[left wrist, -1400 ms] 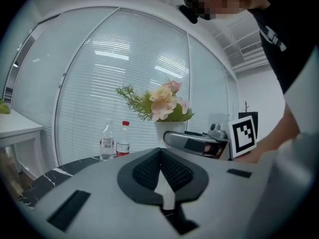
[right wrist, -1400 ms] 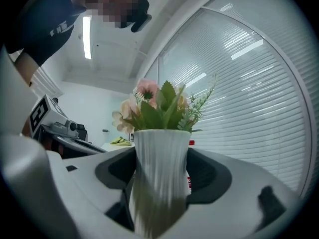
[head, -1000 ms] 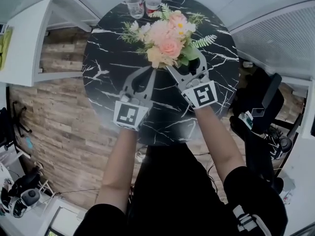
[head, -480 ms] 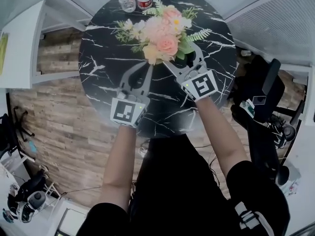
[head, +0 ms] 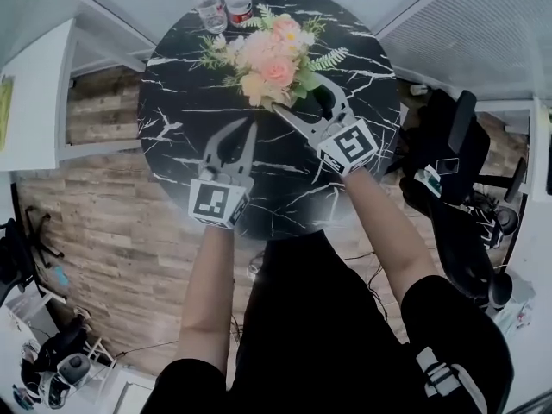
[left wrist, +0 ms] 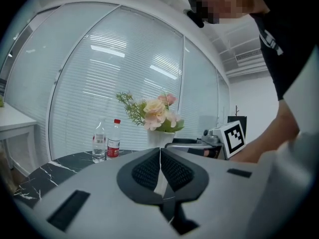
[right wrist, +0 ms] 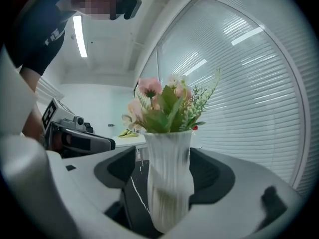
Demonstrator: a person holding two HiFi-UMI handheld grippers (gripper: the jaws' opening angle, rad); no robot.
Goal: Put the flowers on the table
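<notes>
1. Counter (head: 181, 102): round, black marble top with white veining. It stands in a corner with slatted window blinds (left wrist: 114, 83) behind it.
2. Floor (head: 103, 214): wood planks in mixed brown tones, seen left of the counter. A white desk (head: 34, 93) sits along the left wall.
3. Flowers (head: 272, 59): pink, peach and cream blooms with green sprigs, in a white ribbed vase (right wrist: 169, 178). They are on the far half of the counter, upright. The vase base looks set down on the marble, though the contact line is blurred.
4. Two clear bottles (head: 224, 5) stand near the flowers at the far rim, one with a red cap and red label.
5. Right tool (head: 302, 97): jaws wide, with the vase standing between them. A gap shows on one side, and the other pad is close against the vase wall.
6. Left tool (head: 251, 122): jaws pressed together with nothing between them. It hovers over bare marble, nearer the person, apart from the vase.
7. Dark equipment stands on the floor right of the counter; I cannot tell what it is.
</notes>
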